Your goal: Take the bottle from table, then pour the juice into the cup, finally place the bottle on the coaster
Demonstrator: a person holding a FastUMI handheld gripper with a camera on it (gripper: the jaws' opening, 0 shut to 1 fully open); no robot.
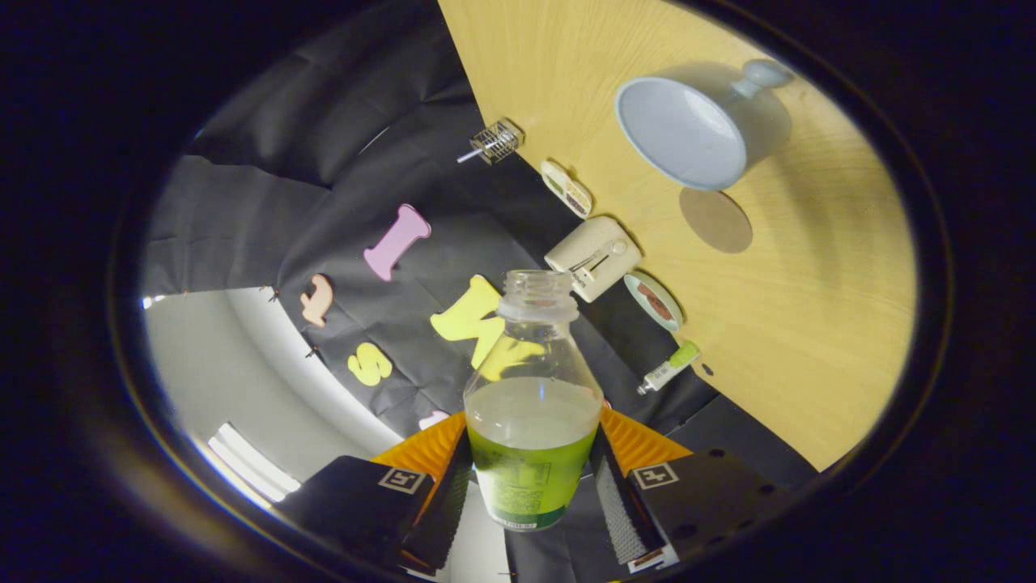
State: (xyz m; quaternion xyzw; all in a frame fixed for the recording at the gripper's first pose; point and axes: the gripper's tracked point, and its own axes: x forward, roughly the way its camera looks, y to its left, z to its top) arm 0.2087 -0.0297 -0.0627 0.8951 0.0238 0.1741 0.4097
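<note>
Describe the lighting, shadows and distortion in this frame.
Gripper view: fisheye bends the table edge; the cup casts a soft shadow; bright glare from a strip light; the bottle stays sharp, the gripper jaws shut on it.

The bench (809,324) has a pale yellow wood-grain top, seen tilted, with the black cloth wall along its far edge. A light blue cup (688,129) stands on it, open mouth toward the camera, handle on its far side. Just beside the cup lies a round brown coaster (715,220), flat and bare. Along the bench's edge by the cloth sits a row of small things: a little wire cage (495,142), an oval dish (566,189), a cream box (592,257), a second oval dish (653,301) and a green-capped tube (669,367).
</note>
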